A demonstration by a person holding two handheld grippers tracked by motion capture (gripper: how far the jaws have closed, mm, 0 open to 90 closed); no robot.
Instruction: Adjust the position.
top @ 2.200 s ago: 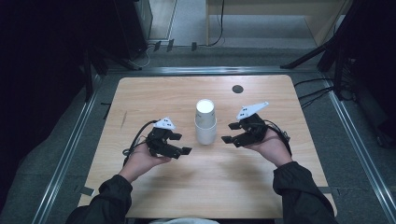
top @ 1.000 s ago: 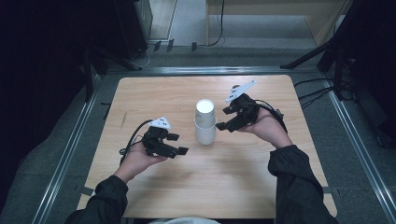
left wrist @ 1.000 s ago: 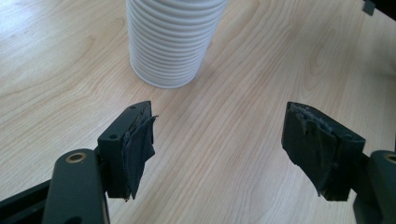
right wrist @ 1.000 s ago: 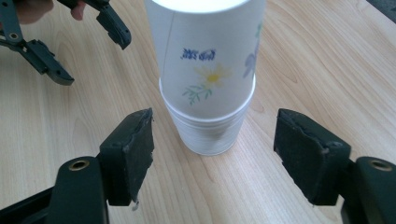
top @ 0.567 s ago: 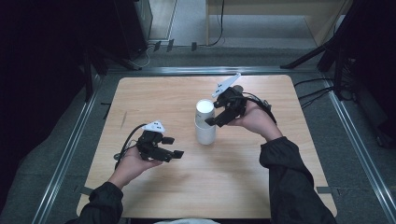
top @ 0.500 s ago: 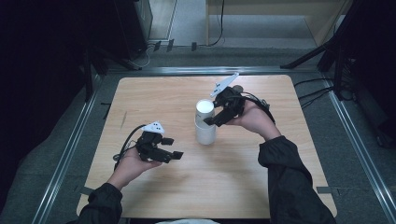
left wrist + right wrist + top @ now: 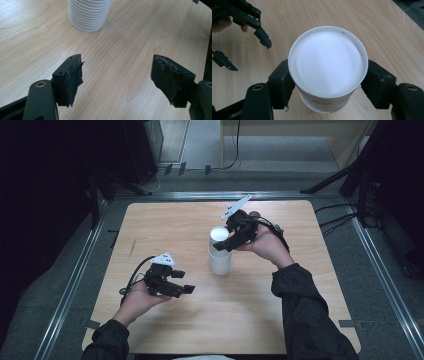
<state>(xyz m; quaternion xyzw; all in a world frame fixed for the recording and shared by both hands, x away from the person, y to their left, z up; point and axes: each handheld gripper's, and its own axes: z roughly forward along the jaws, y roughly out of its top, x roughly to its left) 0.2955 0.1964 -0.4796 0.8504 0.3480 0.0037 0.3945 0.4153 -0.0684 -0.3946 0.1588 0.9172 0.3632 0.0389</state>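
High view first, from the left side across: the left gripper [image 7: 172, 282] hangs low over the near-left part of the wooden table [image 7: 165, 227], held in the person's left hand [image 7: 137, 300], its jaws standing apart with nothing but bare wood between them. In the left gripper view the two torn black pads [image 7: 75, 75] frame only table grain, and the ribbed foot of the cup stack [image 7: 87, 13] stands well ahead of them, untouched. Nothing lies between this gripper and the stack.

At the middle of the table stands that stack of white paper cups [image 7: 220, 257], upside down, one stack in all; how many cups it holds I cannot count. To its right the right gripper [image 7: 227, 240] reaches in from the far-right side and its jaws, having just been closing, sit on either side of the top cup [image 7: 327, 65], the pads pressed against its wall just under the flat white base. Behind the right hand [image 7: 267, 245], near the table's far edge, one small dark round object [image 7: 254, 214] shows partly, too hidden to identify.

Count: two grippers, one cup stack, one small dark object.
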